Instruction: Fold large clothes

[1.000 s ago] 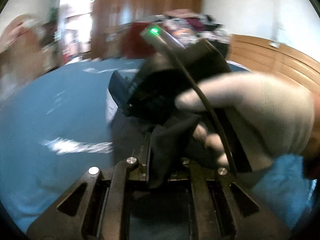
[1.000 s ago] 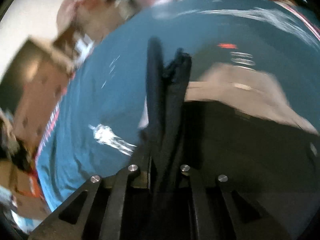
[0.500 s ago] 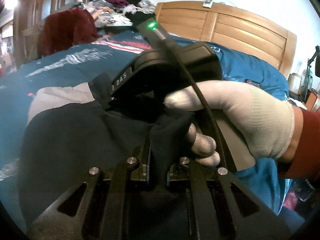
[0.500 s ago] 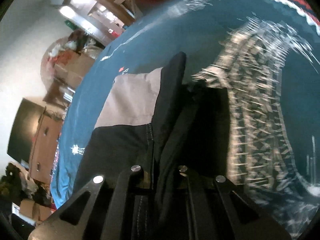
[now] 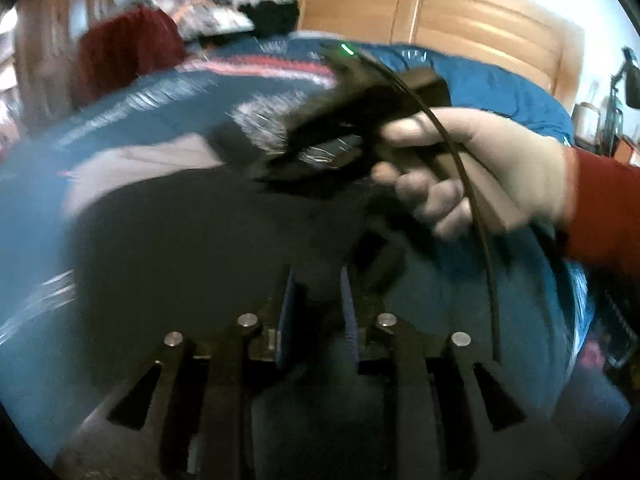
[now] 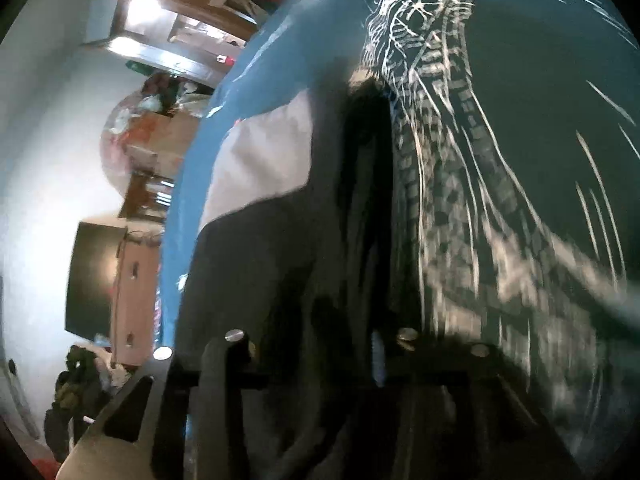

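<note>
A large dark garment [image 5: 192,248] with a pale grey panel [image 5: 148,160] lies spread on the blue bed cover [image 5: 460,304]. My left gripper [image 5: 317,280] is open just above the garment's near edge, its blue pads bare. A gloved hand [image 5: 480,156] holds my right gripper [image 5: 276,168] over the garment's far side. In the right wrist view the same garment [image 6: 256,264] and its grey panel [image 6: 264,152] fill the middle. There my right gripper [image 6: 344,200] stands open, with dark cloth lying against its fingers. Motion blur softens both views.
A wooden headboard [image 5: 460,12] runs behind the bed. A heap of clothes [image 5: 224,8] and a dark red garment [image 5: 124,52] sit at the far left. White patterning [image 6: 440,160] marks the cover. Cardboard boxes [image 6: 132,292] and a doorway [image 6: 168,28] lie beyond the bed.
Both grippers carried the pinched cloth down onto the bed, then their fingers spread apart. The garment now lies flat. The right gripper has moved away from the left one.
</note>
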